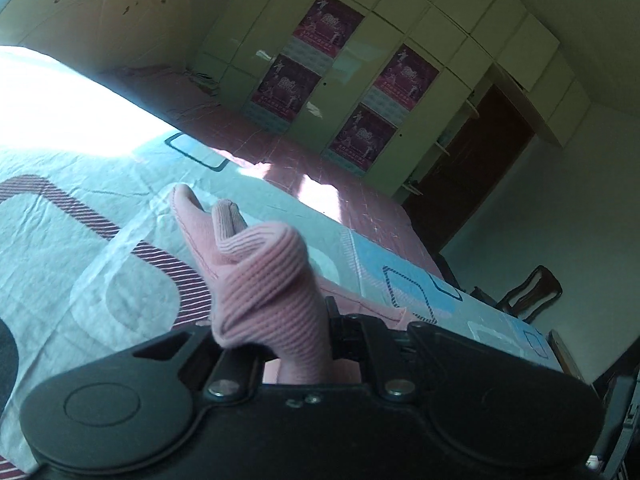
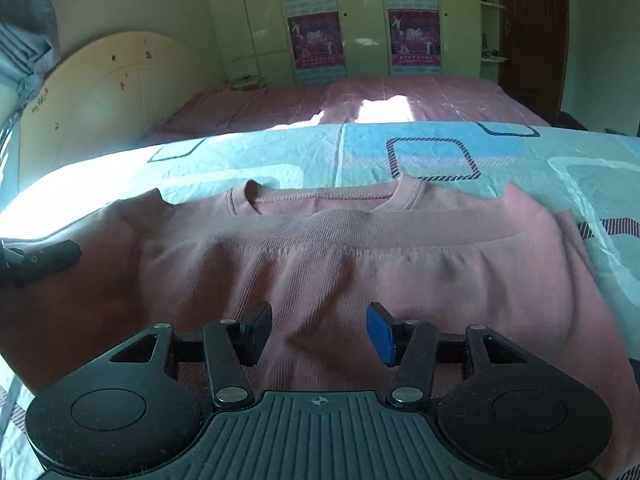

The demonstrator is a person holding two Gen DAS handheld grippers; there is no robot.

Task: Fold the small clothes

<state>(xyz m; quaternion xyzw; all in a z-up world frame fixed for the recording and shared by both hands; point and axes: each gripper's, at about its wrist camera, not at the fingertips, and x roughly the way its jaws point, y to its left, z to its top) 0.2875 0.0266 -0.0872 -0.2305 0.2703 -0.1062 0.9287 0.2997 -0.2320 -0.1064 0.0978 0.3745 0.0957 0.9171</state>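
A small pink sweatshirt [image 2: 360,256] lies on the patterned bedsheet [image 2: 280,152], its bottom hem folded up toward the collar. My right gripper [image 2: 319,330] is open and empty, low over the near part of the garment. My left gripper [image 1: 276,336] is shut on a bunched ribbed pink cuff or hem [image 1: 260,280] of the sweatshirt, lifted off the sheet; its fingertips are hidden by the cloth. In the right wrist view the left gripper's body [image 2: 40,260] shows at the garment's left side.
The bedsheet [image 1: 80,220] covers the bed. Beyond it lie a pink bed [image 2: 360,96], a cream headboard [image 2: 100,92], green wardrobes with posters [image 2: 320,40], a brown door [image 2: 532,32] and a dark chair [image 1: 528,292].
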